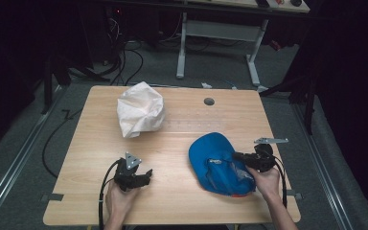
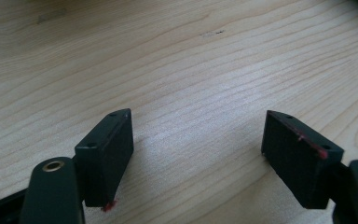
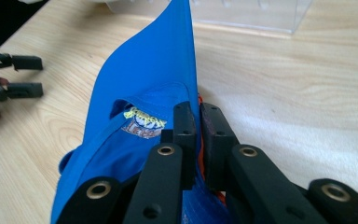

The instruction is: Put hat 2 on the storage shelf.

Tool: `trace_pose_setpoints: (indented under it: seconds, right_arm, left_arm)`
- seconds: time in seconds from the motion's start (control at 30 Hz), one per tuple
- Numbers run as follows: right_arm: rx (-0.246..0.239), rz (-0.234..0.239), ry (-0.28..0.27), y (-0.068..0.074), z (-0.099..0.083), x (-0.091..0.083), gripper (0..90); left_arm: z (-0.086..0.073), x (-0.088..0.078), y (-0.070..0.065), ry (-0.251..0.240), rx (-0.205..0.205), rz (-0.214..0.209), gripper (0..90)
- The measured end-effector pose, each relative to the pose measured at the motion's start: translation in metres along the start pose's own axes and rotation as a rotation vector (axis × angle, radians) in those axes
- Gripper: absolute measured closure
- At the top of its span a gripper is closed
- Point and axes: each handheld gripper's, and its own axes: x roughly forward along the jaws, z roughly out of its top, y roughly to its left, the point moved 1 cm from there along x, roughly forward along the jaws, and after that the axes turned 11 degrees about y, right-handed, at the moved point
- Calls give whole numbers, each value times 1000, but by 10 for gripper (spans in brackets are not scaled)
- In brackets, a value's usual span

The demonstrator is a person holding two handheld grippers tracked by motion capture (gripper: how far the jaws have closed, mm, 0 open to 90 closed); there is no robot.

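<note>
A blue cap (image 1: 215,165) with a small logo lies at the table's right front. My right gripper (image 1: 235,156) reaches into it from the right. In the right gripper view the cap (image 3: 144,79) has its edge pinched between the closed jaws of my right gripper (image 3: 198,123), and the fabric stands up from the grip. My left gripper (image 1: 147,174) rests low at the left front, apart from the cap. Its jaws stand wide in the left gripper view (image 2: 196,135), with bare wood between them. The left gripper (image 3: 35,76) also appears far left in the right gripper view.
A crumpled white bag (image 1: 140,109) sits at the back left of the wooden table (image 1: 182,206). A clear plastic box (image 3: 242,11) stands beyond the cap. A round cable hole (image 1: 209,101) is near the far edge. Bare wood separates the two grippers.
</note>
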Motion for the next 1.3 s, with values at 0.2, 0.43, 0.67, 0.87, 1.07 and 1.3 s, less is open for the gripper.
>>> trace_pose_setpoints:
  seconds: [0.2, 0.43, 0.67, 0.87, 1.07, 1.3]
  right_arm:
    - [-12, 11, -24, 7, 15, -7, 861]
    - [-28, 30, -47, 15, 33, -15, 861]
    - [-35, 48, -66, 24, 48, -21, 862]
    - [-40, 69, -78, 29, 59, -24, 861]
    - [-39, 84, -91, 33, 69, -27, 861]
    - [-31, 115, -93, 39, 80, -24, 861]
  left_arm:
    - [-1, 1, -3, -4, -4, 11, 238]
    - [-1, -3, -19, -17, 48, -34, 241]
    - [11, -5, -52, -39, 125, -113, 230]
    - [21, 4, -75, -43, 178, -149, 223]
    - [30, 13, -90, -38, 190, -178, 216]
    - [35, 19, -100, -33, 196, -198, 207]
